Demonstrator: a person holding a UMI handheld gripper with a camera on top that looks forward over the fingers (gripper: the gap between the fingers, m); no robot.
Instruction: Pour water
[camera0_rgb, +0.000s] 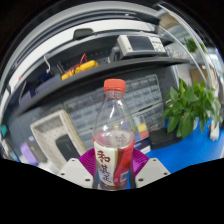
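A clear plastic bottle (113, 135) with an orange-red cap (115, 86) and a red and white label stands upright between my fingers. My gripper (112, 170) is shut on the bottle, the magenta pads (141, 160) pressing its labelled lower body from both sides. The bottle's base is hidden behind the fingers. No cup or other vessel shows.
A green potted plant (189, 105) stands to the right on a blue surface (190, 150). Behind the bottle are a grey storage rack with drawers (140, 95), a white boxy device (55, 130) to the left and a shelf with equipment (140, 45) above.
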